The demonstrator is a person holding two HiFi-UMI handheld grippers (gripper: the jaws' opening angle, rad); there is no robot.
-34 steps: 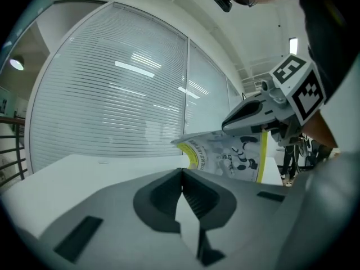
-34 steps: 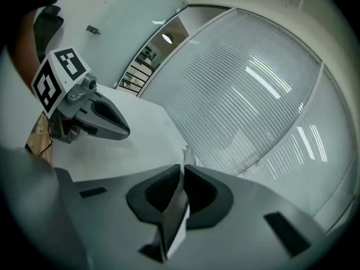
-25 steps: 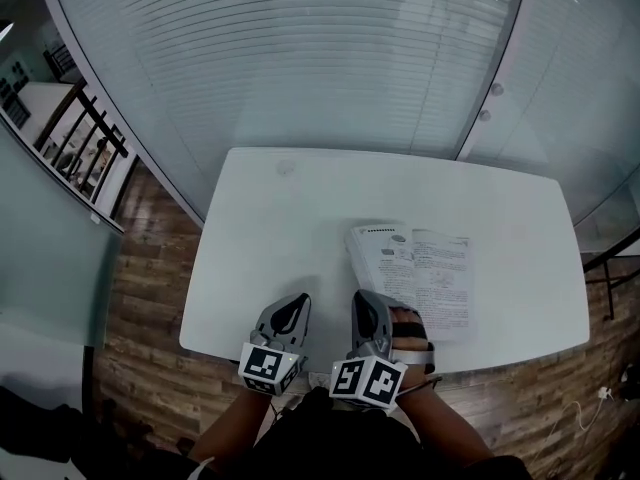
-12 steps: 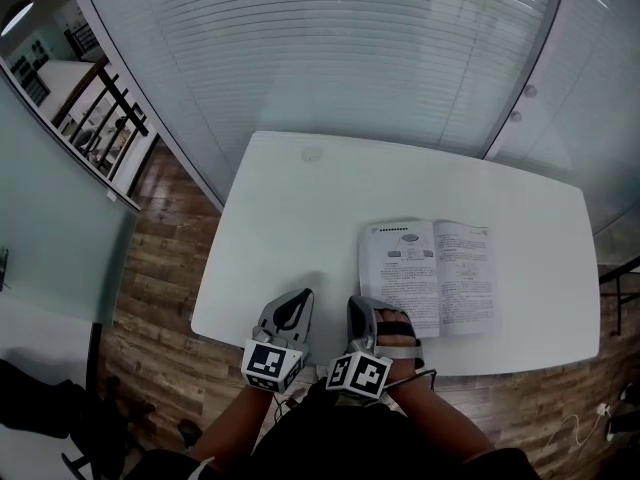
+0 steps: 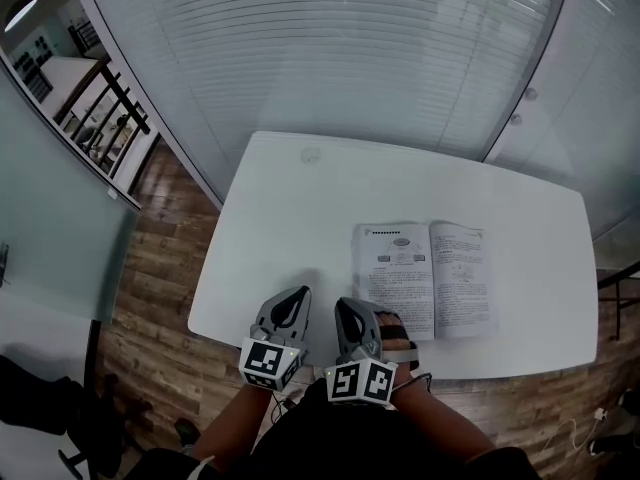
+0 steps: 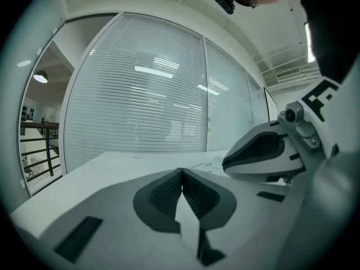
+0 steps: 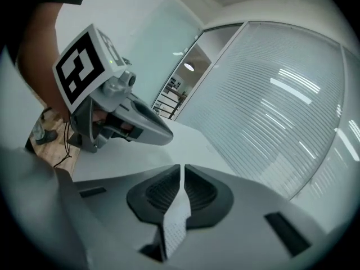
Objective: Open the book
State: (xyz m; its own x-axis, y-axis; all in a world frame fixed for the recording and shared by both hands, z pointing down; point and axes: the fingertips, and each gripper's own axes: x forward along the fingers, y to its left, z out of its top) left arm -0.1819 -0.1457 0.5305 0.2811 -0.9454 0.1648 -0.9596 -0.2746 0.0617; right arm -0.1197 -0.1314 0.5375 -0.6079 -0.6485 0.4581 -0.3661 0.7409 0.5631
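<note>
View from above of a white tabletop point(image 5: 290, 208) in front of a glass wall with blinds point(image 5: 330, 58), with wooden floor point(image 5: 150, 278) around it. The book point(image 5: 425, 280) lies on the right half of the tabletop, near the front edge. It is open and flat, with 2 printed pages facing up and the spine running away from me. By my reading the task is as good as done, since the pages rest level with nothing holding them down.

I hold the left gripper point(image 5: 297, 295) and the right gripper point(image 5: 347, 306) side by side at the front edge, both pointing away from me. Both sit left of the book, and the right one is just beside its near left corner. I cannot tell whether that one touches the cover edge. Keeping them off the pages makes sense, because a nudge could flip a leaf or slide the book.

The left fingers point(image 6: 163, 193) meet at their tips and hold nothing. This hand has no job here, so it idles closed. The right fingers point(image 7: 202, 193) have just been opening and now stand a narrow slit apart, with nothing between them. I judge so small a gap suits a thin page, not the whole book.
</note>
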